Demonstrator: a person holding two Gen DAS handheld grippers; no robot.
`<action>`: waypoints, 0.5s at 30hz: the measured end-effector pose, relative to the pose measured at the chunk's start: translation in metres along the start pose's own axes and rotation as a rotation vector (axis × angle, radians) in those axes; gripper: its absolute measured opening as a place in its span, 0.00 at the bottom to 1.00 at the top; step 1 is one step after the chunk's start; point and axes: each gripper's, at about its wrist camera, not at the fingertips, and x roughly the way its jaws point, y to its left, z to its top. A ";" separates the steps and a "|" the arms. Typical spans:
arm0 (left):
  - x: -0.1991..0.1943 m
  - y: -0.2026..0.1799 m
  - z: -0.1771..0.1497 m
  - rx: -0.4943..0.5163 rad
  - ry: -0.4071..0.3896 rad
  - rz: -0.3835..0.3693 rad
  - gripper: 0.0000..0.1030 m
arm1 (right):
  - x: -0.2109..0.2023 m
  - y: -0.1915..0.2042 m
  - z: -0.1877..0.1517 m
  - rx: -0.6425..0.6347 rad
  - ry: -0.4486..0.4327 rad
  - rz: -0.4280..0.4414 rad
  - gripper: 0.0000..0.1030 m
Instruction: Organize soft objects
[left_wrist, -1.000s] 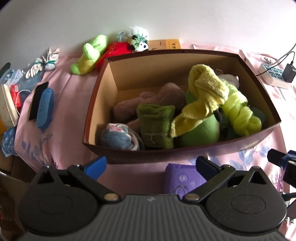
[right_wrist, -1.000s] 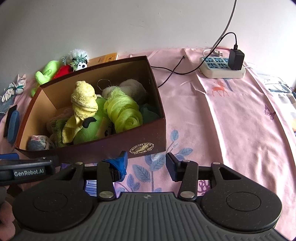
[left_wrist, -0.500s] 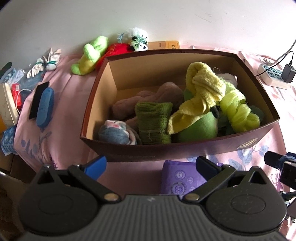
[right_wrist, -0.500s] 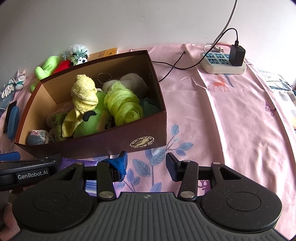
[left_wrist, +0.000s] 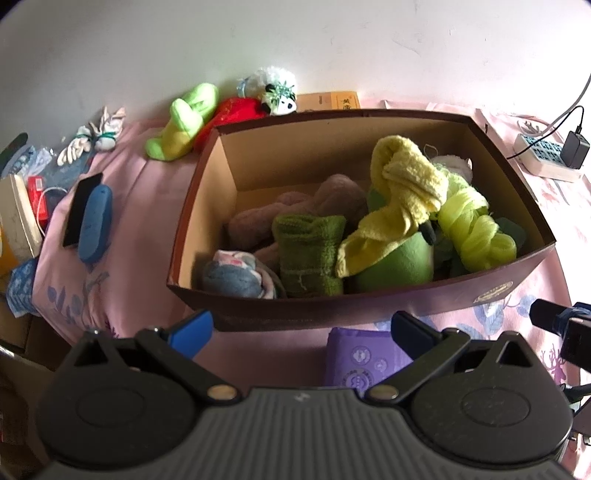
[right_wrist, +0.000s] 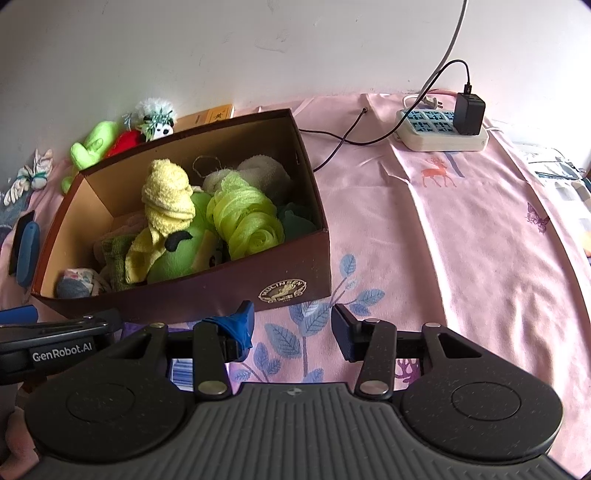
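Observation:
A brown cardboard box (left_wrist: 369, 306) on the pink cloth holds several soft things: a yellow towel (left_wrist: 402, 184), a lime mesh sponge (left_wrist: 472, 229), a dark green towel (left_wrist: 310, 254), a green plush (left_wrist: 395, 266), a mauve towel (left_wrist: 295, 210) and a blue-white cloth (left_wrist: 236, 275). Behind the box lie a lime plush (left_wrist: 184, 122), a red plush (left_wrist: 236, 110), a panda toy (left_wrist: 277, 92) and white gloves (left_wrist: 92, 136). My left gripper (left_wrist: 301, 328) stands open before the box's front wall, holding nothing. My right gripper (right_wrist: 291, 325) is open over bare cloth by the box's right front corner.
A purple packet (left_wrist: 362, 358) lies just under the left gripper. A power strip (right_wrist: 439, 129) with a charger and cable sits at the back right. A blue case (left_wrist: 94, 221) and a black phone (left_wrist: 79, 210) lie left of the box. Pink cloth (right_wrist: 461, 258) stretches to the right.

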 end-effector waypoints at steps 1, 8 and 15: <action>-0.001 0.000 0.001 0.001 -0.006 0.003 1.00 | -0.001 -0.001 0.000 0.007 -0.004 0.002 0.29; -0.006 0.002 0.008 0.000 -0.041 0.017 1.00 | 0.000 -0.002 0.001 0.021 -0.004 0.004 0.29; -0.004 0.003 0.010 0.007 -0.045 0.018 1.00 | -0.001 -0.002 0.001 0.023 -0.017 0.000 0.29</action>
